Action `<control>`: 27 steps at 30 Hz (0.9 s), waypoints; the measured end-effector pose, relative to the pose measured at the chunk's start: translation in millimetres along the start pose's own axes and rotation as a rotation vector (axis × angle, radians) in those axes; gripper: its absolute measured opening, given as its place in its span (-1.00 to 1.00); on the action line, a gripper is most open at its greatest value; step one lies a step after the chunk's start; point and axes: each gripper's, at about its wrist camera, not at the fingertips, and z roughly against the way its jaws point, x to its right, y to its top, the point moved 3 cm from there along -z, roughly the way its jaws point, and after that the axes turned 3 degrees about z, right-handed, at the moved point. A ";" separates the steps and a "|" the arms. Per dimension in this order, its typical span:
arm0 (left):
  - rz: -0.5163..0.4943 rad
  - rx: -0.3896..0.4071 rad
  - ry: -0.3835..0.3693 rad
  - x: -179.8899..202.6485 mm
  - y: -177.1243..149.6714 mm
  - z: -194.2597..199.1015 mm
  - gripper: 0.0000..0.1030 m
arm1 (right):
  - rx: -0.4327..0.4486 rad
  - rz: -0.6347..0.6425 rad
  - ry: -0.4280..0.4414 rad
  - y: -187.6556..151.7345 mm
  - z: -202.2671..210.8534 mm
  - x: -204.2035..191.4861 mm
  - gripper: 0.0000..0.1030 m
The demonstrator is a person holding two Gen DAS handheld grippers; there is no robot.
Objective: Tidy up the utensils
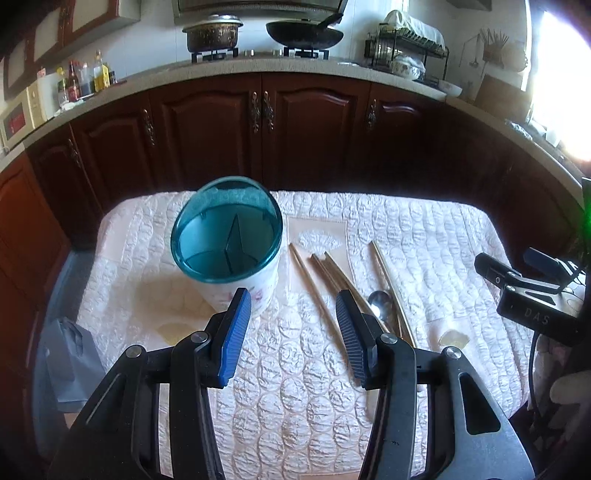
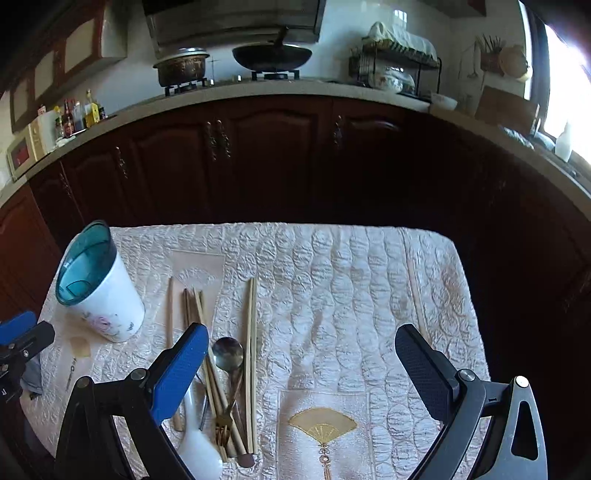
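Observation:
A white floral utensil holder with a teal divided insert [image 1: 229,243] stands on the quilted cloth; it also shows at left in the right wrist view [image 2: 99,291]. Beside it lie several wooden chopsticks [image 1: 314,280] [image 2: 251,350], a metal spoon [image 1: 380,302] [image 2: 228,354], a gold fork [image 2: 221,428] and a white ceramic spoon [image 2: 199,443]. My left gripper [image 1: 293,332] is open and empty, just before the holder. My right gripper [image 2: 301,376] is wide open and empty, its blue finger over the utensil pile; it shows at the right edge of the left wrist view [image 1: 517,280].
The quilted white cloth [image 2: 351,295] covers a small table with a gold fan patch [image 2: 323,424]. Dark wooden cabinets [image 1: 266,129] stand behind it, with a pot [image 1: 212,33], a wok [image 1: 304,33] and a dish rack [image 1: 410,48] on the counter.

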 end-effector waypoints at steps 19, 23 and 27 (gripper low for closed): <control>-0.013 0.079 -0.018 12.2 0.1 27.1 -0.08 | 0.077 0.009 0.000 10.1 36.3 -9.5 0.96; -0.022 0.091 -0.021 15.3 -3.6 32.8 -0.08 | 0.091 0.008 -0.003 12.7 41.2 -9.5 0.96; -0.014 0.092 -0.022 12.6 9.5 27.4 -0.08 | 0.095 0.010 -0.005 13.6 43.1 -11.5 0.96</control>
